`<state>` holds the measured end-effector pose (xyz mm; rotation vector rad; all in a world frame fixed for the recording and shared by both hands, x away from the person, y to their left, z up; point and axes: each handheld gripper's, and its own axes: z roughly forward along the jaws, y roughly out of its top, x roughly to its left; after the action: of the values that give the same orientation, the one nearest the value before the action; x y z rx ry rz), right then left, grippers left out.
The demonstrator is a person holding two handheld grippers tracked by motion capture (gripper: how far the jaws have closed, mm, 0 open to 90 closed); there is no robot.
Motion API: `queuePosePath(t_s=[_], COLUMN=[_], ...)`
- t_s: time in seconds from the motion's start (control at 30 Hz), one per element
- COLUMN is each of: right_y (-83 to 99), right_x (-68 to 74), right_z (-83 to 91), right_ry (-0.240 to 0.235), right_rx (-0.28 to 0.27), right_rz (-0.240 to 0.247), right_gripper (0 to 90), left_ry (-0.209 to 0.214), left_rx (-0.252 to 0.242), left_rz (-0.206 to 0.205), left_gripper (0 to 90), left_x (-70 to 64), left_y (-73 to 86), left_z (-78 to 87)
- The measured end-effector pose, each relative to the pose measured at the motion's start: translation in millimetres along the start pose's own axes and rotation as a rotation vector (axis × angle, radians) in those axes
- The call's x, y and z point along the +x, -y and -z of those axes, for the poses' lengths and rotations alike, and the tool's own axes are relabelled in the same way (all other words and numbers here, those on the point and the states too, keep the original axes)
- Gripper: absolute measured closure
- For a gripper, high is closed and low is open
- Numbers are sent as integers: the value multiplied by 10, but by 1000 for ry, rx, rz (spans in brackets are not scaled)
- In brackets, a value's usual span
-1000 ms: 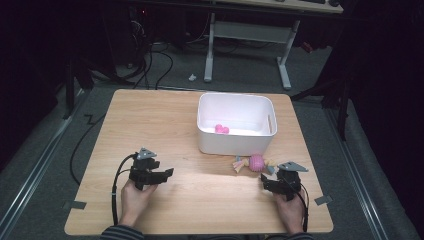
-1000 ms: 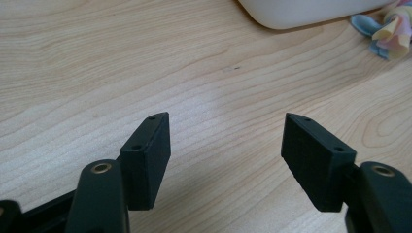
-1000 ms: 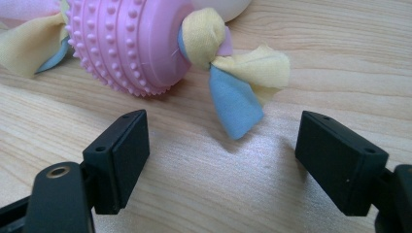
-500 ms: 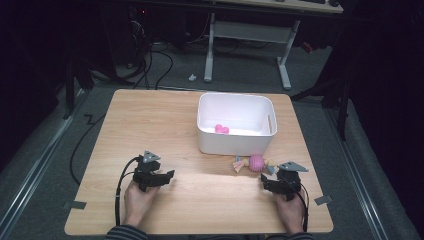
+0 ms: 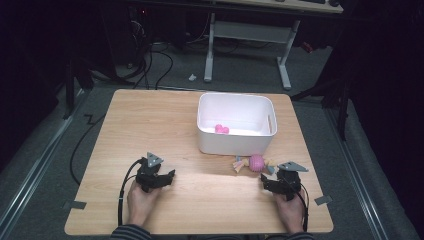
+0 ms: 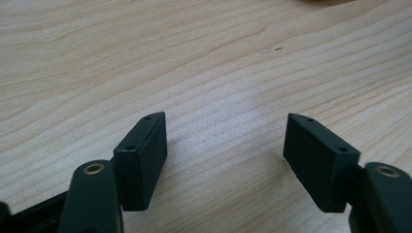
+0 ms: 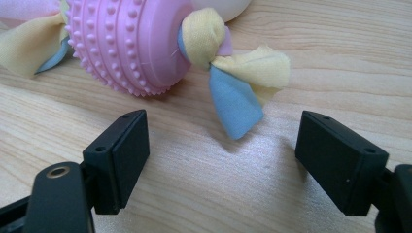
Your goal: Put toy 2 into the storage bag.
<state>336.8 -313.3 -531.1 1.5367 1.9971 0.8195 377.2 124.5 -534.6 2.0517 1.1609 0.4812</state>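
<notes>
Right gripper view puts the pink toy (image 7: 131, 43) at my upper left, just beyond my right gripper (image 7: 221, 145), whose jaws stand wide; its blue cloth tail hangs between them above bare table (image 7: 204, 194).

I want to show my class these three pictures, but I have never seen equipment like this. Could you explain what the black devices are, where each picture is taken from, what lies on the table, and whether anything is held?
A person sits at a light wooden table, holding a black two-jaw hand-held gripper in each hand: the left gripper and the right gripper. One picture is taken from a camera above the table. The other two come from cameras riding on each gripper, looking along its jaws. On the table stand a white plastic tub with a small pink thing inside, and in front of it a pink knobbly ball toy with yellow and blue cloth ties. Both grippers are open and hold nothing; the right one sits just short of the toy.
</notes>
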Motion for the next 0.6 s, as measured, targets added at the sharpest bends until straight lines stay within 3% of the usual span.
queuePosePath(t_s=[0.4, 0.6], right_y=[-1, -27], right_x=[0, -25], right_z=[1, 46], right_ry=[5, -31], right_rx=[2, 54], right_rz=[-12, 35], right_gripper=[198, 214], left_ry=[-7, -7], left_rx=[-4, -2], left_rz=[-10, -11], left_gripper=[290, 284], left_x=[-14, -14], left_y=[9, 13], left_z=[-5, 0])
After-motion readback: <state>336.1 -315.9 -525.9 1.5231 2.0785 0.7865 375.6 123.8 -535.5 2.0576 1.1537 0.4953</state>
